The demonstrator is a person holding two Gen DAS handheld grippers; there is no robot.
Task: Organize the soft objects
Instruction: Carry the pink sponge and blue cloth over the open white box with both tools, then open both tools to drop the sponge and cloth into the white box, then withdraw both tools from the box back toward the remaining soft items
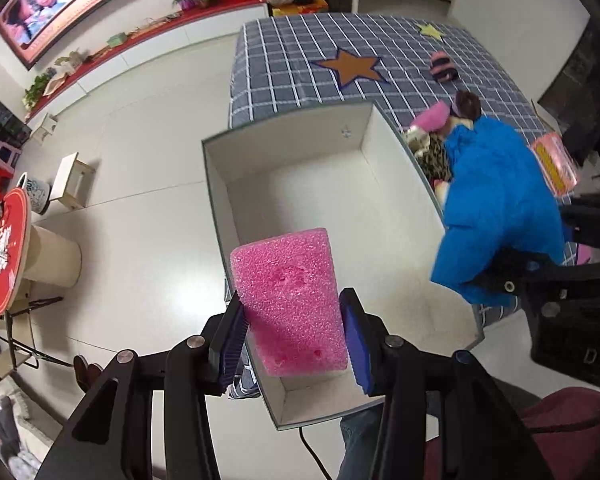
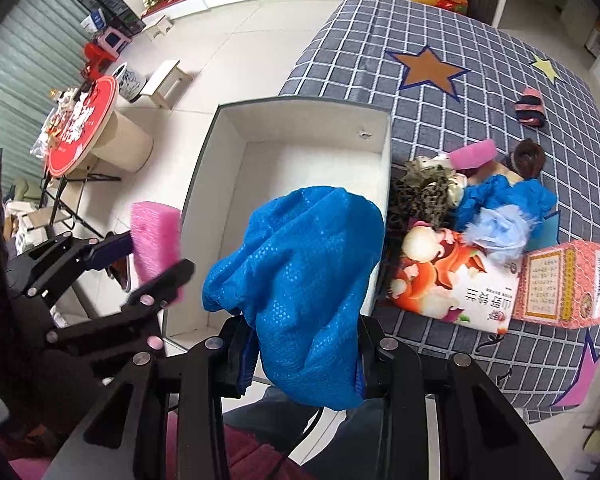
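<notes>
My left gripper point(image 1: 294, 340) is shut on a pink foam sponge point(image 1: 290, 300) and holds it over the near end of an open white box point(image 1: 320, 184); the sponge also shows in the right wrist view point(image 2: 156, 240). My right gripper point(image 2: 302, 356) is shut on a crumpled blue cloth point(image 2: 304, 292), held above the box's point(image 2: 300, 152) near right side; the cloth also shows in the left wrist view point(image 1: 496, 208). The box interior is bare. It rests at the edge of a grey checked tablecloth point(image 2: 420, 32).
A pile of soft things point(image 2: 432, 196) lies right of the box: leopard fabric, another pink sponge point(image 2: 474, 154), blue cloth, light blue fluff. A printed packet point(image 2: 452, 280) and pink carton point(image 2: 560, 284) lie nearer. A striped sock roll point(image 2: 530, 110) sits farther back. Stools and a round red table stand left.
</notes>
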